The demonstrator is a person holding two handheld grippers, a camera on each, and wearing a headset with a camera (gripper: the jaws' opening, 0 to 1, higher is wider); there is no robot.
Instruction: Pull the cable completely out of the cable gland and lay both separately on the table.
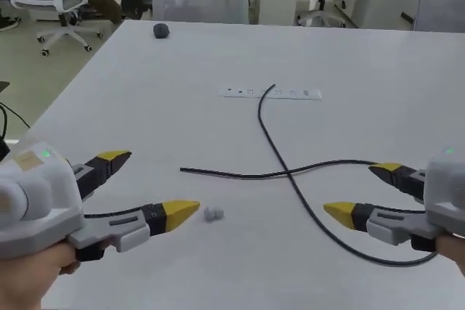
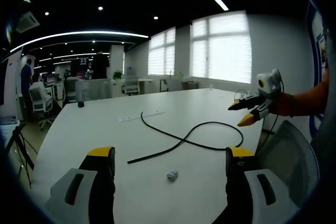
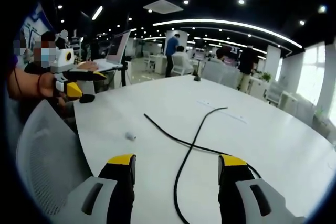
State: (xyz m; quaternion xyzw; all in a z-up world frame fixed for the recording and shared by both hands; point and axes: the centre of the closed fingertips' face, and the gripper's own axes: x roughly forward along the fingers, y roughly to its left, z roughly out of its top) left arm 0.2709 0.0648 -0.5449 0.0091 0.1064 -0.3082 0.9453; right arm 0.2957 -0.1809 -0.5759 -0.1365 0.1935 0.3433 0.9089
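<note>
The task looks to me almost finished, perhaps fully. The black cable [image 1: 276, 152] lies on the white table [image 1: 145, 92] in one loose loop that crosses itself. One end is free near the middle of the table; the other end reaches the white power strip [image 1: 270, 93], and I cannot tell if it touches it. The small grey cable gland [image 1: 213, 214] lies alone on the table, near the free end but clearly apart from it, so no cable passes through it.

The left gripper [image 1: 145, 183] is wide open and holds nothing; it hovers just beside the cable gland without touching it. The right gripper [image 1: 363, 191] is also spread wide and empty; it hangs over the far side of the loop. In my judgement nothing important is left to do, only perhaps to draw both tools away from the table.

As for writing, I can read none. The power strip has some small marks along it, too small to make out. A green light [image 1: 45, 154] shines on the body of the left gripper, and a tan patch beside it shows no letters that I can read. The dark small object [image 1: 160, 30] at the far edge has no label that I can see.
</note>
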